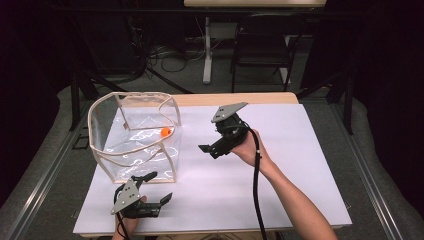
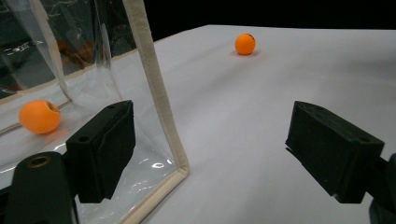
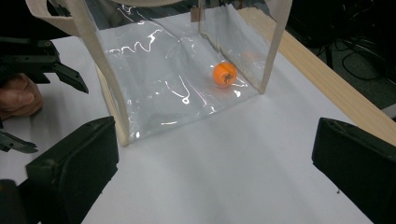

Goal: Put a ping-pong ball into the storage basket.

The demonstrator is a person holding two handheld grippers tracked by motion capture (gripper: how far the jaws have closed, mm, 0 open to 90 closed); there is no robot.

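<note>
Looking down from the high view, I see a clear plastic bag (image 1: 135, 137) with cream trim standing open in the left half of the frame on a white table (image 1: 280, 200). 1 orange ball (image 1: 165, 132) lies inside it on the bottom, near the right wall. My left tongs (image 1: 159, 187) sit in the lower left of that frame, just below the bag's front corner, jaws spread wide and holding nothing. My right tongs (image 1: 206, 150) hang near the middle of the frame, right of the bag and apart from it, tipped toward it; their jaws are also wide apart and empty.

In the left gripper view the bag's trimmed corner (image 2: 161, 102) runs down between the 2 black jaws, close to the left one, but I cannot tell whether that jaw touches the plastic. The ball in the bag shows at the left edge of that frame behind the clear wall, and a second ball (image 2: 245, 44) rests on the bare table in the upper middle, well away from the bag.

In the right gripper view the bag fills the upper middle, the ball inside it near the far right corner, and the left tongs with a hand (image 3: 18, 98) appear at the left edge
</note>
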